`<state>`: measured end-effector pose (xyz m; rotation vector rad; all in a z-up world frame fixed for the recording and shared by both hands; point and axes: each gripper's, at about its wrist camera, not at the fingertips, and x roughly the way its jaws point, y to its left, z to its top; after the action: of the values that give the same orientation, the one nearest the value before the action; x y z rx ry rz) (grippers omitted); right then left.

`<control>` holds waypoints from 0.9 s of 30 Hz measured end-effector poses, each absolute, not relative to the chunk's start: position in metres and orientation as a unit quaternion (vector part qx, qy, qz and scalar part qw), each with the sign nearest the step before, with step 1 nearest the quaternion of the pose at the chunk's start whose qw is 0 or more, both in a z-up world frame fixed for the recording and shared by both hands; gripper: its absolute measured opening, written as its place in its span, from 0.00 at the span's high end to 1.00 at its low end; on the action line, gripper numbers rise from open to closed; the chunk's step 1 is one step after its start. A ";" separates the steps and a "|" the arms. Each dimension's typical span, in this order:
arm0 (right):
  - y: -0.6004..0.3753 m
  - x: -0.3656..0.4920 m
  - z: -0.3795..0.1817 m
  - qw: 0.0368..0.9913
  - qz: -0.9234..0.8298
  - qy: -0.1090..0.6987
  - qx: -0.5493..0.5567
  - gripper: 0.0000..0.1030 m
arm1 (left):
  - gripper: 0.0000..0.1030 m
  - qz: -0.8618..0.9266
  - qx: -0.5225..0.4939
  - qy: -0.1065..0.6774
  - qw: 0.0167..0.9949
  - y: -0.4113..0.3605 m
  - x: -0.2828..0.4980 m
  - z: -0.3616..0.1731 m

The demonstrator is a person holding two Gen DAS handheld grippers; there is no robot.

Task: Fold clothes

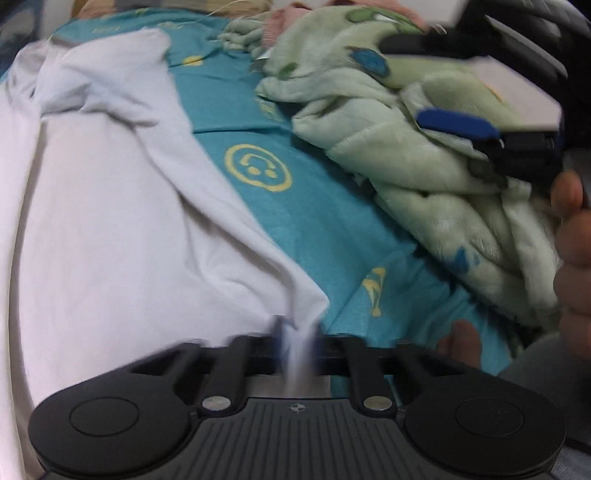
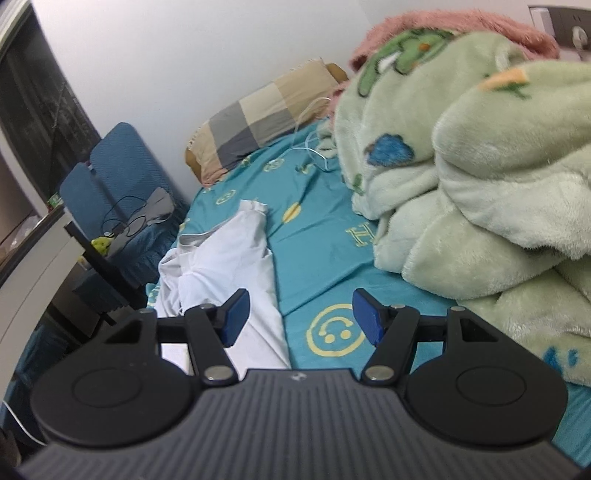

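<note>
A white garment lies spread on a teal bed sheet with yellow prints. My left gripper is shut on the garment's near corner, with the cloth pinched between its fingers. In the right wrist view the same white garment lies rumpled toward the bed's left edge. My right gripper is open and empty, hovering above the sheet beside the garment. It also shows in the left wrist view at the upper right, over the green blanket.
A bulky pale green fleece blanket fills the bed's right side, with a pink blanket behind it. A checked pillow lies at the head by the wall. A blue chair stands left of the bed. A white cable lies on the sheet.
</note>
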<state>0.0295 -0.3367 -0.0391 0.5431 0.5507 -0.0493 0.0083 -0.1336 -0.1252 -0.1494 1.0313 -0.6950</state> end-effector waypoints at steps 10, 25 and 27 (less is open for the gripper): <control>-0.326 0.039 -0.047 0.919 -0.014 0.305 0.249 0.37 | 0.95 -0.262 -0.260 0.534 0.760 0.000 0.033 -0.091; -0.279 0.050 -0.062 0.895 0.062 0.380 0.225 0.37 | 0.40 -0.238 -0.293 0.523 0.764 0.034 0.072 -0.077; -0.274 0.052 -0.062 0.895 0.065 0.381 0.223 0.37 | 0.38 -0.225 -0.297 0.523 0.766 0.031 0.095 -0.077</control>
<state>0.0522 -0.2737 -0.0620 0.4627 0.7898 0.1341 0.0948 0.0314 -0.0768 -0.6444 1.1368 -0.4894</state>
